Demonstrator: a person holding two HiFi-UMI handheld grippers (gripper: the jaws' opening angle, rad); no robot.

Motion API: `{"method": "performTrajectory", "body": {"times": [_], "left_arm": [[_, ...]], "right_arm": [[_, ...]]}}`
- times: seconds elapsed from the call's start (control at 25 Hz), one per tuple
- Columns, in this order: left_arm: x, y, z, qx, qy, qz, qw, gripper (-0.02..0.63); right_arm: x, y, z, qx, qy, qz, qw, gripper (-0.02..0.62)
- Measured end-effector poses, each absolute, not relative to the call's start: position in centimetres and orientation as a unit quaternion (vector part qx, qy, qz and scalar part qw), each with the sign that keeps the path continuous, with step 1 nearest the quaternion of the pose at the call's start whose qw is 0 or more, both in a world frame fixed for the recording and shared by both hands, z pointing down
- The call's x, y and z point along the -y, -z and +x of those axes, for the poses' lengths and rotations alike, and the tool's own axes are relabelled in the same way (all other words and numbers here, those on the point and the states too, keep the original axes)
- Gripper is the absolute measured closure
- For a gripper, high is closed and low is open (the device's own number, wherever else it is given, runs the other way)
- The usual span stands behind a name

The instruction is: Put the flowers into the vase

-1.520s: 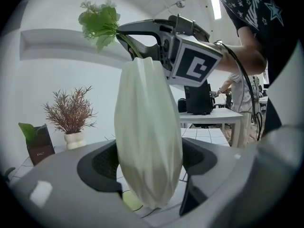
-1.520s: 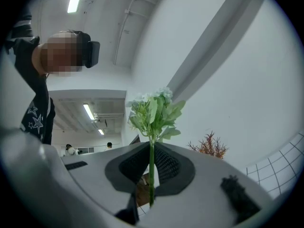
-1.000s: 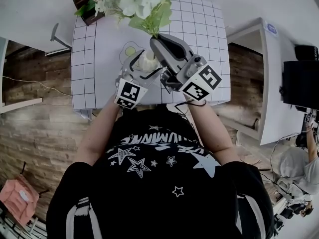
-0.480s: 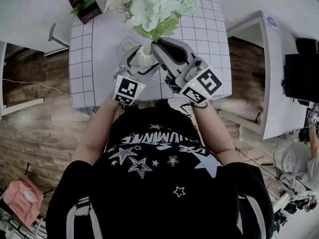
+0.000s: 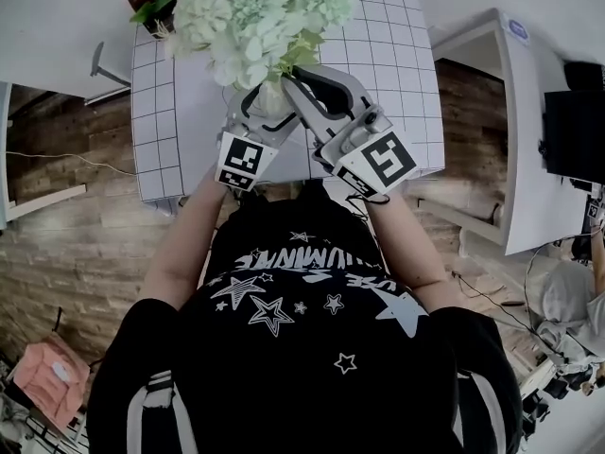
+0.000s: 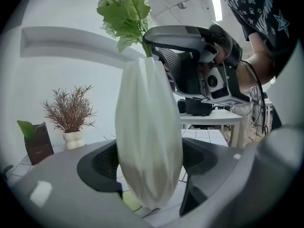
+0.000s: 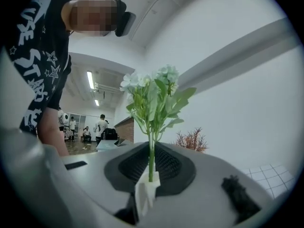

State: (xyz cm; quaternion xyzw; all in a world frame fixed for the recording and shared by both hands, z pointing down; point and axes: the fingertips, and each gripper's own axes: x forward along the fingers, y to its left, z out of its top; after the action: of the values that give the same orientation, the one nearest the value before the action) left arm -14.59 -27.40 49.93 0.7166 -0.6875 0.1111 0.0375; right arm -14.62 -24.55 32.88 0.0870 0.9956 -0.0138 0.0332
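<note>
1. Left tongs point(image 6: 149, 184) clamp ribbed, matte white vase point(image 6: 149, 127) over worktop point(image 5: 378, 45).
2. Right tongs point(image 7: 149, 175) closing, pinching pale-green flowers point(image 7: 154, 99) by thin stem at vase mouth.
3. Worktop white, black-gridded; floor point(image 5: 66, 244) wood-planked.

Room bright, light even, from strip lights point(image 7: 90, 79) overhead. Shadows faint. Flowers point(image 5: 255, 17) and table point(image 5: 170, 112) near washed out in head view. Fisheye bend at all edges, black corners in gripper views. Close foreground soft there; vase point(image 6: 148, 141) slightly blurred.
</note>
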Motion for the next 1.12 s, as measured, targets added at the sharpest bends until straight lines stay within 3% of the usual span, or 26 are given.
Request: {"method": "performTrajectory", "body": {"times": [0.36, 0.68, 1.12], "left_arm": [[27.1, -50.2, -14.5, 0.684, -0.108, 0.720, 0.037, 0.221], [27.3, -50.3, -14.8, 0.683, -0.098, 0.722, 0.052, 0.221], [27.3, -50.3, -14.4, 0.675, -0.100, 0.729, 0.048, 0.221]], "right_arm": [[23.6, -36.4, -14.2, -0.998, 0.010, 0.065, 0.001, 0.543], [23.5, -36.9, -13.4, -0.999, 0.017, 0.031, -0.009, 0.469], [24.3, -37.3, -9.7, -0.998, 0.046, -0.052, -0.003, 0.465]]}}
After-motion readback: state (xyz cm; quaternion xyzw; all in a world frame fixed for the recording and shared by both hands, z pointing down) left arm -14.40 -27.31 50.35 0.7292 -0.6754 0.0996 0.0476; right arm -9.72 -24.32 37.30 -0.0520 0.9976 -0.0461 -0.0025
